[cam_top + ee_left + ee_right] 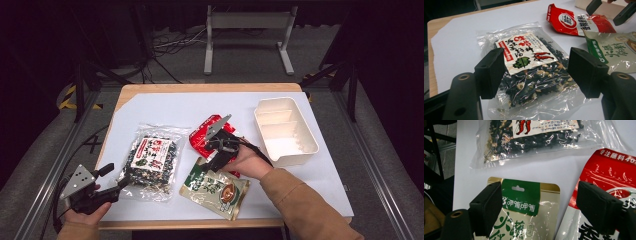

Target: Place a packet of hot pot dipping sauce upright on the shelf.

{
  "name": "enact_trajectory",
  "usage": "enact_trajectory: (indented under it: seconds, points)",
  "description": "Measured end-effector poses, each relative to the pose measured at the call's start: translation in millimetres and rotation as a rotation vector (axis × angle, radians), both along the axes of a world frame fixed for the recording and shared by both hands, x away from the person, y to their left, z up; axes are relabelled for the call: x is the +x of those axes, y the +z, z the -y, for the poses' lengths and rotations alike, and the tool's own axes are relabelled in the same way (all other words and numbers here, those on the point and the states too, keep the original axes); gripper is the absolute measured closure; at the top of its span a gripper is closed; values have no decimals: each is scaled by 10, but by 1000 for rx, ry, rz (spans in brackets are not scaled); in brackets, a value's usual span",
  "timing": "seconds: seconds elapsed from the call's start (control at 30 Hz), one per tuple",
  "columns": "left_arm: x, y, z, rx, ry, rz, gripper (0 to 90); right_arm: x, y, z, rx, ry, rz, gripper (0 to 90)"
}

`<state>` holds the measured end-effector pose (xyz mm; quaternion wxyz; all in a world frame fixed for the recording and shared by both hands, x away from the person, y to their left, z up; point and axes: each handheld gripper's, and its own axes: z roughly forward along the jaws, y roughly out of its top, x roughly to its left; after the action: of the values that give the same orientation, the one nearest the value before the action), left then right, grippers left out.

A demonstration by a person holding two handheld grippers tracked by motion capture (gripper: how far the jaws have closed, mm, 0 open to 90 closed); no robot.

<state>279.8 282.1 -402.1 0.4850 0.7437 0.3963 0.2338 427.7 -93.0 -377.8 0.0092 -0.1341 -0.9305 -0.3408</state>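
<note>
- High view: my right gripper hovers over the green pouch on the counter, ready to pick it.
- Left gripper view: my fingers stand apart before the seaweed bag, waiting.
- Right gripper view: fingers apart, nothing clamped, framing the pouch's top edge beside the red pouch.

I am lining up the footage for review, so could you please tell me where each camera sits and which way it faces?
High view: above the person's side, looking forward and down on the table; both forearms and tongs enter from below.
Left gripper view: on the left tongs, facing the clear seaweed bag; own open jaws.
Right gripper view: on the right tongs, over the green pouch and red pouch; own open jaws.
Shared: all three packets.
</note>
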Motion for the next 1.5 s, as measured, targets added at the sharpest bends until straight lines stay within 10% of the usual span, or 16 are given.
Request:
enact_trajectory:
  seconds: [0.87, 1.17, 1.5]
  points:
    - [21, -10, 10, -4, -4, -10, 304, 147, -423, -203, -136, 92, -165, 197]
    - [23, -9, 3, 1, -1, -11, 304, 140, -411, -191, -152, 98, -168, 327]
    - [29, -13, 10, 6, 5, -13, 305, 99, -289, -110, -123, 124, -158, 675]
